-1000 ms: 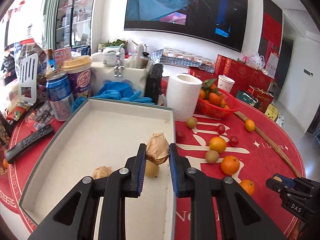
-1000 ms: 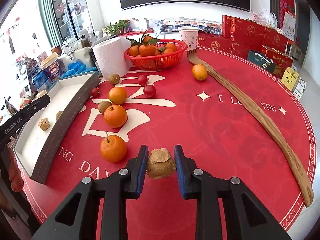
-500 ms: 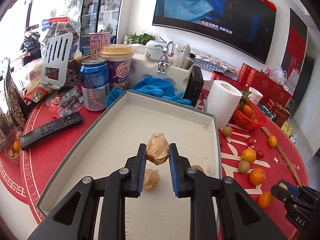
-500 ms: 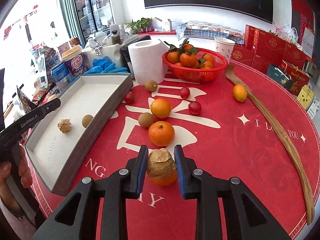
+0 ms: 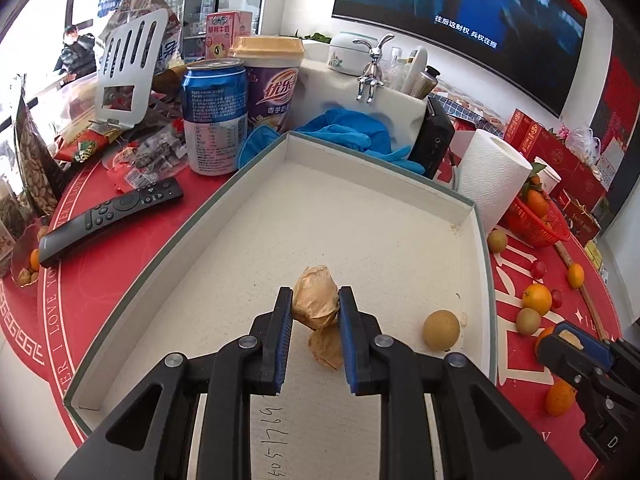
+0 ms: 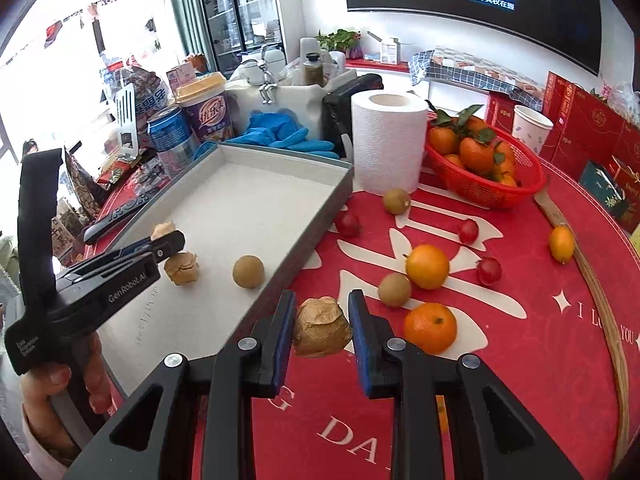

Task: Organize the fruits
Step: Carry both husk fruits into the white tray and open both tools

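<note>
Left wrist: left tool (image 5: 315,309) clenching husked fruit (image 5: 315,300) over tray (image 5: 360,208) (holding two fruits (image 5: 441,330)).

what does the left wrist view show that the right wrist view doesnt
Only the left wrist view: the whole remote beside the tray.
Only the right wrist view: the person's hand holding the left gripper, and all of the red basket.
Both: the tray, its round fruit, and a papery husked fruit clamped in each gripper.

Red tablecloth (image 6: 520,360) with white lettering; pale grey tray (image 6: 256,208); papery tan fruit (image 6: 320,326); seemingly blue-padded black claw (image 6: 322,330).
</note>
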### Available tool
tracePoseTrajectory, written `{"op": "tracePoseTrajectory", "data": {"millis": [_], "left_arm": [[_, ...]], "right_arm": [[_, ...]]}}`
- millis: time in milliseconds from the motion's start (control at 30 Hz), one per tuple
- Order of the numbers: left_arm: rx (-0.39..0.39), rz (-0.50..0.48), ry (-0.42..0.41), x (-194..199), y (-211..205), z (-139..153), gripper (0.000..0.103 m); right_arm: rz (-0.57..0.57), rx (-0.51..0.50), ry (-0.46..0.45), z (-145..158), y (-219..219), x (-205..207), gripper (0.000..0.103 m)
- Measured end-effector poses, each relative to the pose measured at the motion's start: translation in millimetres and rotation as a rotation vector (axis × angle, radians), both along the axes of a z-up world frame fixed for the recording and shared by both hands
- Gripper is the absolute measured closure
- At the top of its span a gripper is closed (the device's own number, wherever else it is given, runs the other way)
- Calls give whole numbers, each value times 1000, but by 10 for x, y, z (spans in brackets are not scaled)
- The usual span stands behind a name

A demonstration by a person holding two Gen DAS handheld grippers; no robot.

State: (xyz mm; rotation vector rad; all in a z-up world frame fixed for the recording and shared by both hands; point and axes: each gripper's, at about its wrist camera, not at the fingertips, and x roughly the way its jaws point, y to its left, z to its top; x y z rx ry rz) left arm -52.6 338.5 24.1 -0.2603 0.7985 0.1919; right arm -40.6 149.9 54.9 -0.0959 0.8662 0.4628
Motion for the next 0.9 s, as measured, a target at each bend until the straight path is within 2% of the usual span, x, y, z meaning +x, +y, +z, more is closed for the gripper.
{"op": "tracePoseTrajectory", "data": {"millis": [433,900], "left_arm": [[-5,25,6,-15,53,-33,79],[-9,23,6,-2,28,-38,78]], "right_arm": [[104,-16,34,-123,577,224,75],[102,-31,32,-93,696,416,75]]}}
